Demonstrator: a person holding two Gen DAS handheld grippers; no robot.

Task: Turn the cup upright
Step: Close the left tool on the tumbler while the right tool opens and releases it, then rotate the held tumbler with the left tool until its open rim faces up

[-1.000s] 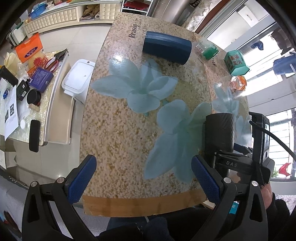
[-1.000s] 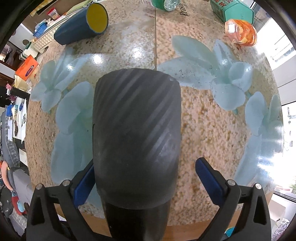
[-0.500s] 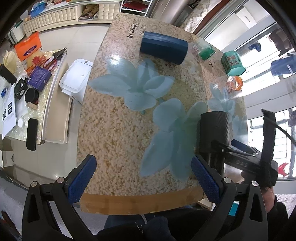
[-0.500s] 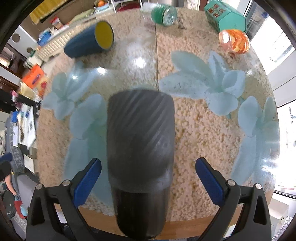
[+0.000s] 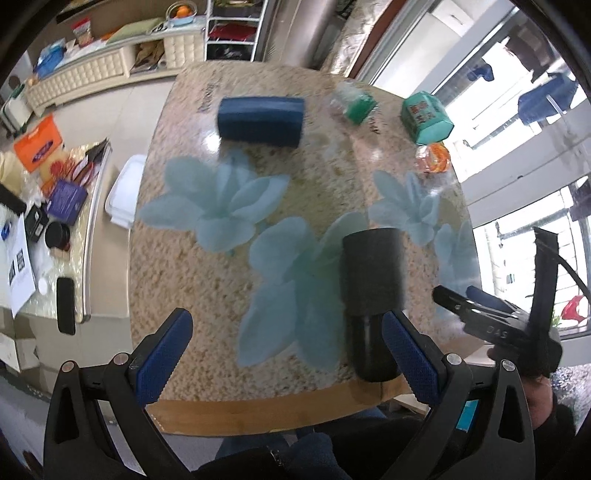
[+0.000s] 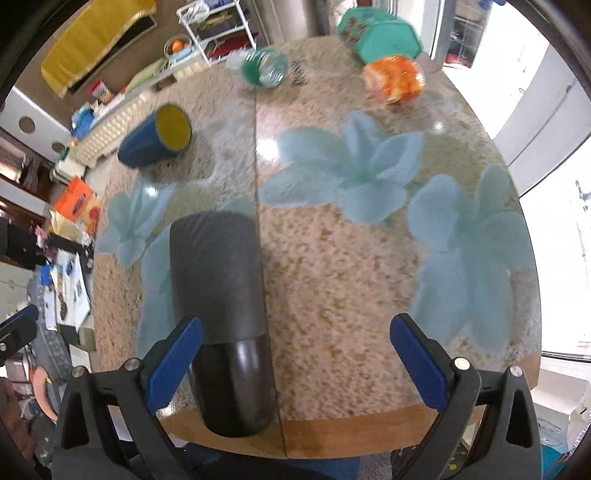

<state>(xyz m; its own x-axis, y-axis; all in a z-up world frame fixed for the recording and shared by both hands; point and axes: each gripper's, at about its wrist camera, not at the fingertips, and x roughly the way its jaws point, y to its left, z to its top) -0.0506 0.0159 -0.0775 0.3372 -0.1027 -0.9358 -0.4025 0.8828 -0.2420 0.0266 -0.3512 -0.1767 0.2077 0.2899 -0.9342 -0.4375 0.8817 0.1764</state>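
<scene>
A black cup with a ribbed sleeve [image 6: 225, 306] stands near the table's front edge; it also shows in the left wrist view [image 5: 371, 291]. I cannot tell which end is up. A dark blue cup with a yellow inside [image 6: 157, 138] lies on its side at the far left; in the left wrist view [image 5: 260, 117] it lies across the far end. My right gripper [image 6: 295, 363] is open and empty, with the black cup beside its left finger. My left gripper [image 5: 286, 354] is open and empty above the front edge. The right gripper shows in the left wrist view [image 5: 476, 301].
The table [image 5: 177, 266] has a speckled top with pale blue flowers. A green bottle [image 6: 264, 68], a teal box [image 6: 380, 33] and an orange packet [image 6: 393, 77] lie at the far end. A cluttered side table [image 5: 44, 206] stands to the left.
My right gripper has drawn back and shifted right, so the black cup now sits beside its left finger instead of between the fingers. Both cameras have pulled back from the table.
</scene>
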